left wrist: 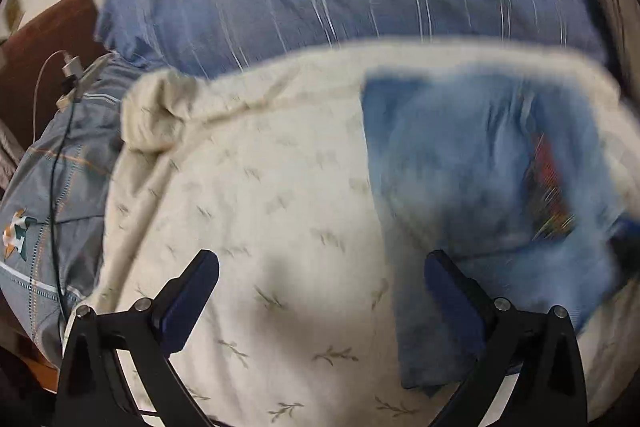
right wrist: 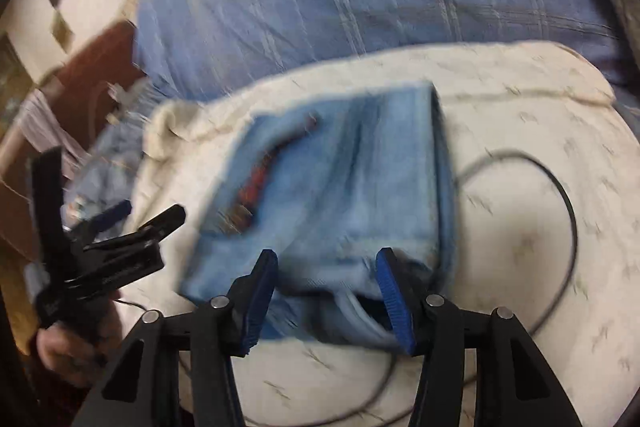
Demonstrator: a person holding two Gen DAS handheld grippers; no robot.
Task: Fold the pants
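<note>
No writing readable; frames blurred. Folded pants (right wrist: 332, 195) laid on cream blanket (left wrist: 248, 211). Left gripper (left wrist: 322, 301) spread wide, empty. Right gripper (right wrist: 326, 301) spread wide over pants' near edge.

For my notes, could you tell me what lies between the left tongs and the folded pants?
In the left wrist view, only leaf-print cream bedding lies between the open left tongs and the pants, whose edge reaches the right finger.

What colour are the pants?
Light blue denim pants, clearest in the right wrist view.
</note>
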